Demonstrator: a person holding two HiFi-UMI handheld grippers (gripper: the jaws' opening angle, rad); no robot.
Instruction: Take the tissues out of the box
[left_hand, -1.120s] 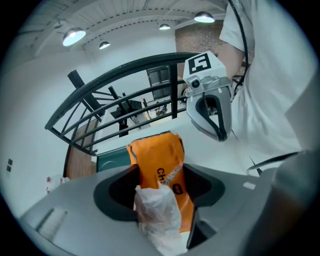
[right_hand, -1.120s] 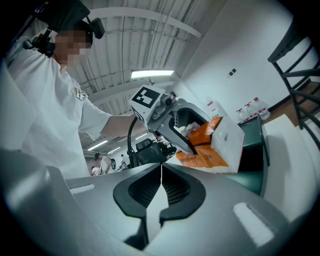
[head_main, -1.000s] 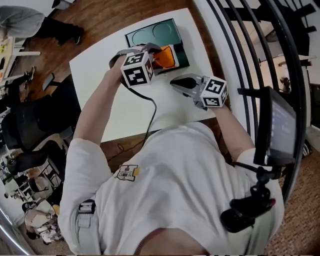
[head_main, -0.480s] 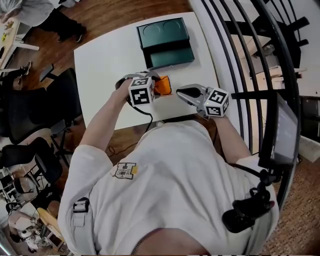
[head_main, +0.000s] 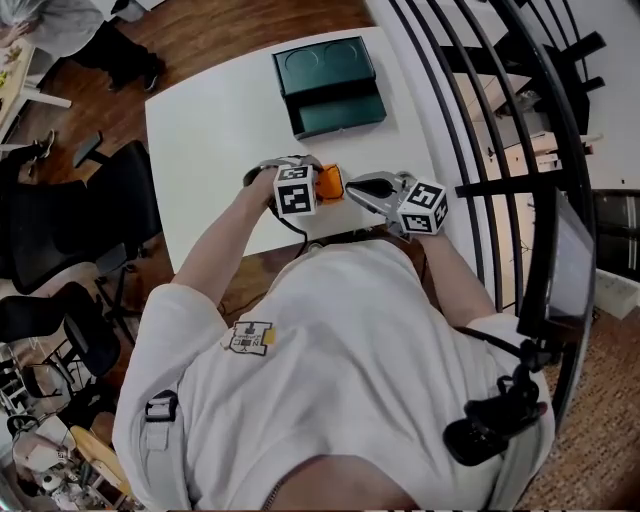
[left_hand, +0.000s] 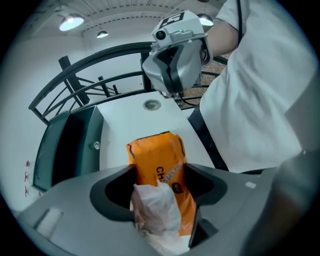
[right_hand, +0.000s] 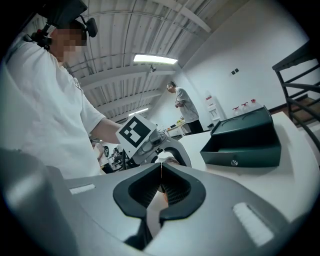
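Observation:
An orange tissue pack sits between the jaws of my left gripper near the table's front edge. In the left gripper view the pack fills the gap between the jaws, which are opening. A crumpled white tissue sticks out of its near end. My right gripper is just right of the pack, apart from it. Its tips meet in the right gripper view, and it hangs beyond the pack in the left gripper view. The dark green box stands open at the table's far side.
The white table ends at a black curved railing on the right. A black cable runs off the front edge. Chairs stand to the left, and a person is far off in the room.
My left gripper has carried the orange pack back from beside the green box to the table's front edge. The right gripper has kept its place just to the right of it.

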